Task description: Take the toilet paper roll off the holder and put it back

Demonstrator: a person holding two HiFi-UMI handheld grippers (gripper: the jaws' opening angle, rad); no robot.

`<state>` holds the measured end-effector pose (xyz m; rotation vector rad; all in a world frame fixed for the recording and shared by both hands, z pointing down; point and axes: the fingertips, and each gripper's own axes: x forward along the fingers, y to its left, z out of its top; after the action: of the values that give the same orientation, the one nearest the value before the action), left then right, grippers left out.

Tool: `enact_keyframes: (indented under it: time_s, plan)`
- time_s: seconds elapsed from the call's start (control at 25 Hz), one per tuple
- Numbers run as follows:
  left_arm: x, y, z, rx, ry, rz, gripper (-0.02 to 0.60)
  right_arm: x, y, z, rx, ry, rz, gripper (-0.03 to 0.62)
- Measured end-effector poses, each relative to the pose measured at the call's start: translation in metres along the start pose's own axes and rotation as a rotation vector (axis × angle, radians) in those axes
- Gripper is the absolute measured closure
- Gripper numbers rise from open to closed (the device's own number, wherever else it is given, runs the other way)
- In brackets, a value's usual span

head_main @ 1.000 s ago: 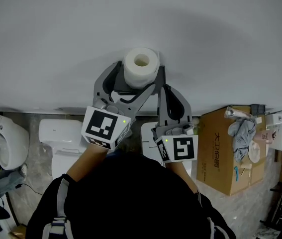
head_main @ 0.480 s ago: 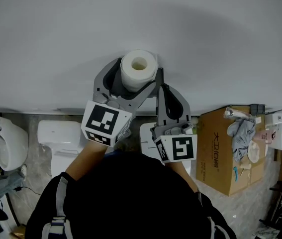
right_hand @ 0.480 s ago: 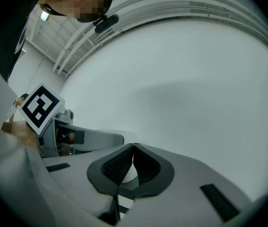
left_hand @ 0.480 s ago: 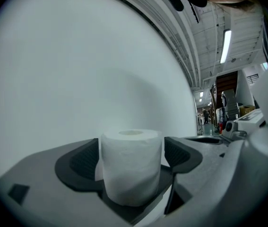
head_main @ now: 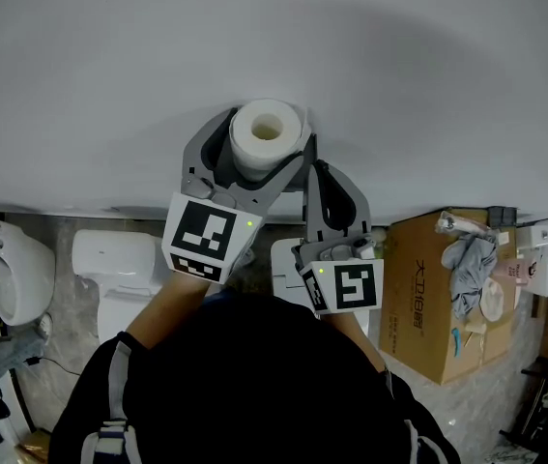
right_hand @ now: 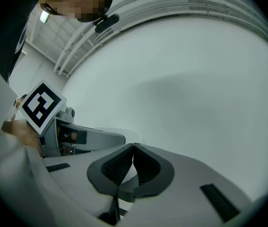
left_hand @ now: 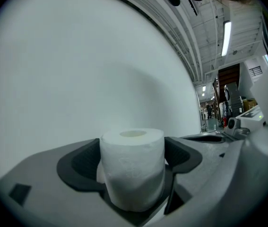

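A white toilet paper roll [head_main: 269,127] stands upright, its core hole facing the head camera, close to the plain white wall [head_main: 274,37]. My left gripper [head_main: 260,159] is shut on the roll, one dark pad on each side. In the left gripper view the roll [left_hand: 133,171] fills the gap between the left gripper's [left_hand: 134,152] pads. My right gripper [head_main: 313,174] sits just right of the roll, shut with nothing in it; its pads meet at the tips in the right gripper view [right_hand: 133,149]. No holder shows in any view.
On the floor below stand a white toilet [head_main: 111,271], another white fixture [head_main: 8,271] at the far left, and an open cardboard box [head_main: 426,293] with cloth and clutter at the right. The person's dark torso fills the bottom of the head view.
The left gripper and the roll have drifted slightly left and towards the wall. The right gripper has hardly moved.
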<state>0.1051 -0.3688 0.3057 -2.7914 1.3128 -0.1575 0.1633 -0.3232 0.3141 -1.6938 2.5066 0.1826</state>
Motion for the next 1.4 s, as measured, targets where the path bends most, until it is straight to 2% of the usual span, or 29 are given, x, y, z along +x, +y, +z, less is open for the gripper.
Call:
enact_keyframes:
  time_s: [0.08, 0.16, 0.56, 0.88, 1.4]
  plan:
    - [-0.001, 0.0, 0.001, -0.002, -0.004, -0.002, 0.162, 0.0, 0.0, -0.002, 0.005, 0.007, -0.002, 0.571]
    - [-0.001, 0.0, 0.003, -0.005, -0.009, -0.003, 0.195, 0.0, 0.0, -0.002, 0.006, 0.008, 0.001, 0.571]
    - [-0.003, 0.0, 0.005, -0.017, -0.015, 0.006, 0.201, -0.001, 0.001, 0.0, 0.0, 0.003, 0.008, 0.571]
    - [-0.014, 0.001, 0.021, 0.004, -0.047, 0.025, 0.201, -0.004, 0.005, 0.001, 0.002, -0.006, 0.013, 0.571]
    - [-0.05, 0.039, 0.035, 0.028, -0.062, 0.125, 0.201, -0.001, 0.026, 0.005, -0.001, -0.012, 0.047, 0.571]
